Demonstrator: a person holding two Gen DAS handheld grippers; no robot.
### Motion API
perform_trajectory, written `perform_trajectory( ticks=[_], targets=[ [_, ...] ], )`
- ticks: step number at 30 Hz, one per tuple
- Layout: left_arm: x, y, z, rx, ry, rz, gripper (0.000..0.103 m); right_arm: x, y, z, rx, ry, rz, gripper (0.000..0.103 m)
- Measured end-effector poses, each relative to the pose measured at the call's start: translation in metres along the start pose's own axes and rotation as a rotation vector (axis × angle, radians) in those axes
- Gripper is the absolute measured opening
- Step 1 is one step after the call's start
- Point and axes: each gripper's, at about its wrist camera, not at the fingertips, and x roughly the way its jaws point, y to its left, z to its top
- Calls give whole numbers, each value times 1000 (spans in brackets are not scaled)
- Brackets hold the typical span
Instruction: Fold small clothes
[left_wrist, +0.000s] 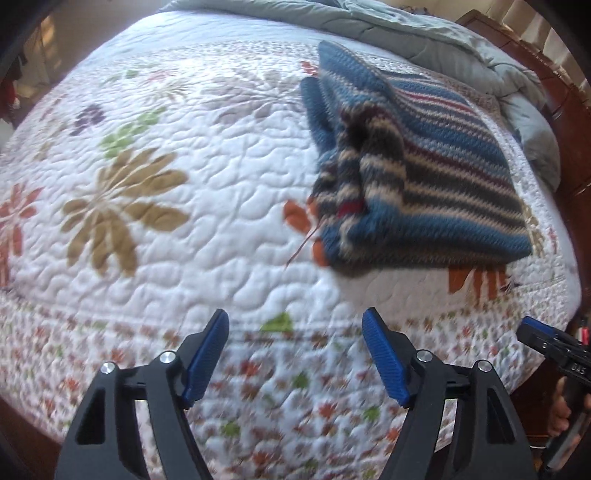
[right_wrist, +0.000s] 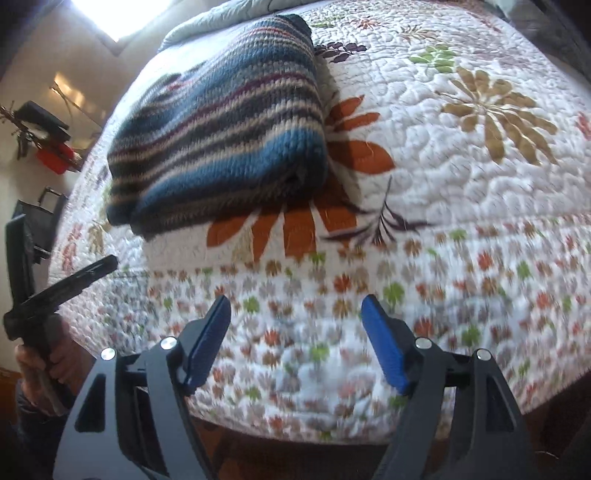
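Observation:
A striped knitted garment (left_wrist: 417, 177) in blue, dark grey, cream and red lies folded into a thick rectangle on the floral quilt (left_wrist: 192, 229). It also shows in the right wrist view (right_wrist: 221, 125), upper left. My left gripper (left_wrist: 295, 321) is open and empty, held above the quilt's near edge, well short of the garment. My right gripper (right_wrist: 295, 306) is open and empty, also back over the quilt's near border. Each gripper shows at the edge of the other's view: the right gripper (left_wrist: 554, 347) and the left gripper (right_wrist: 66, 284).
A grey-green duvet (left_wrist: 424, 33) is bunched at the far end of the bed. A wooden bed frame (left_wrist: 576, 122) runs along the right. A shelf with a red box (right_wrist: 55, 157) hangs on the wall at left.

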Motion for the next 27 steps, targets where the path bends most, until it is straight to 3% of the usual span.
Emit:
perform_trajectory(
  ticks=[6, 15, 27],
  targets=[
    [-19, -6, -14, 9, -21, 71, 82, -10, 26, -15, -29, -14, -55, 79],
    [-65, -35, -7, 44, -113, 101, 89, -41, 61, -1, -84, -104, -116, 86],
    [-101, -57, -6, 80, -188, 133, 92, -65, 71, 8, -79, -143, -111, 89]
  ],
)
